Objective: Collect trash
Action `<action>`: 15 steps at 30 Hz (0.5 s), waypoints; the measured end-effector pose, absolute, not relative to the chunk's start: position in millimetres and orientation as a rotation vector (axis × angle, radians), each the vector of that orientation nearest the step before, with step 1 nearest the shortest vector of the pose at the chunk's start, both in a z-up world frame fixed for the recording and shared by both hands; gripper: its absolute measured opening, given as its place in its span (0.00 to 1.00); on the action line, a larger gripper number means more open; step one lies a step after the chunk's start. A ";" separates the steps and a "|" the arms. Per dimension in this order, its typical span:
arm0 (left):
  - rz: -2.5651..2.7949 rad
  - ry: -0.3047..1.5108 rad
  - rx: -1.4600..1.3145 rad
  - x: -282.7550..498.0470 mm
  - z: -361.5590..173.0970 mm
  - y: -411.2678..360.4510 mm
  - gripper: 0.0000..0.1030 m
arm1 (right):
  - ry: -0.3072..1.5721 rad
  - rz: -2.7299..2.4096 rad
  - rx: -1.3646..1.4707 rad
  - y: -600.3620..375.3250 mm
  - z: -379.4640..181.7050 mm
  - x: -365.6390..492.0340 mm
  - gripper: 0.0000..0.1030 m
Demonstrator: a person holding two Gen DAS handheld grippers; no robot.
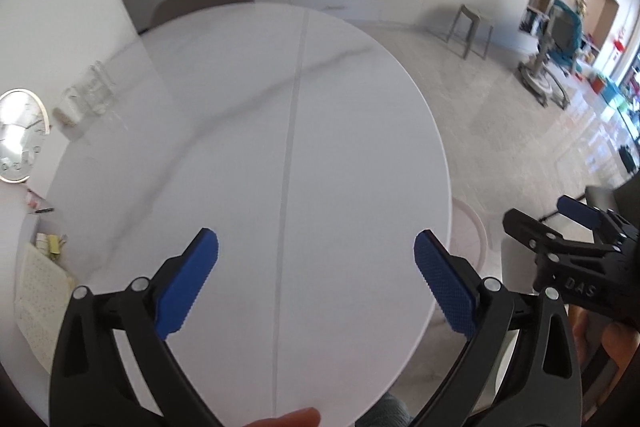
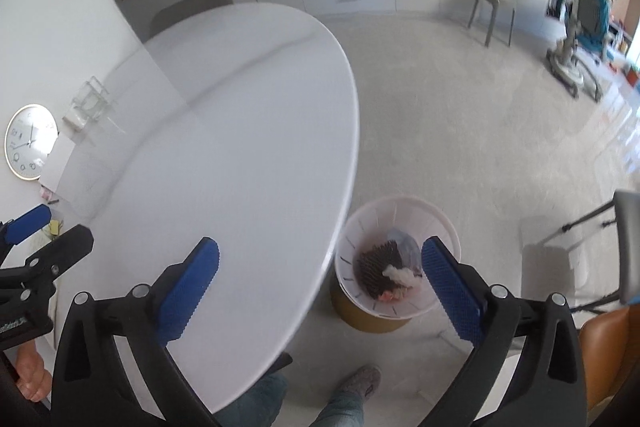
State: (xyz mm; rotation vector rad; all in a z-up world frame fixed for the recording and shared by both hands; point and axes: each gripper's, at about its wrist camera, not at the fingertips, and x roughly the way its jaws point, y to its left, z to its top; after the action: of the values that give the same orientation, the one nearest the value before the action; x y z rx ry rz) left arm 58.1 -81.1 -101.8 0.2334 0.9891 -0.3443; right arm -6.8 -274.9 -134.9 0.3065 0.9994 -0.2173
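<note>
both grippers gape wide with nothing between the fingers: the left gripper [image 1: 316, 275] over the bare white table [image 1: 240, 107], the right gripper [image 2: 320, 279] by its right edge. sweep the far-left clutter next; collected trash [image 2: 384, 271] already lies in the bin [image 2: 400, 211] on the floor near right.

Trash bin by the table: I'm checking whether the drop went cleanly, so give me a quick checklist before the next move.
1. Right gripper open, nothing between its fingers: ok.
2. Left gripper open and empty: ok.
3. Trash bin upright on the floor beside the table: ok.
4. Trash lies inside the bin: ok.
5. No trash on the bare middle of the table: ok.
6. Small items at the table's left edge, trash or not: cannot tell.
</note>
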 end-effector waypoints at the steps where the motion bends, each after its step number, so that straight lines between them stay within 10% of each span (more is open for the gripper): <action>1: -0.324 0.963 0.222 58.9 -90.4 -69.6 0.92 | 0.982 -0.213 0.289 -265.3 -122.6 -5.6 0.98; 15: -0.042 0.708 0.083 57.2 26.2 75.5 0.92 | 0.668 -0.017 0.080 -119.9 37.3 18.1 0.98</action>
State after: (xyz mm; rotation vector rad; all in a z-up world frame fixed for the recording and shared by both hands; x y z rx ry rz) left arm 57.2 75.5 26.2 0.0827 0.7083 -0.0416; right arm 18.1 -119.9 37.3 0.0796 0.6678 -0.0168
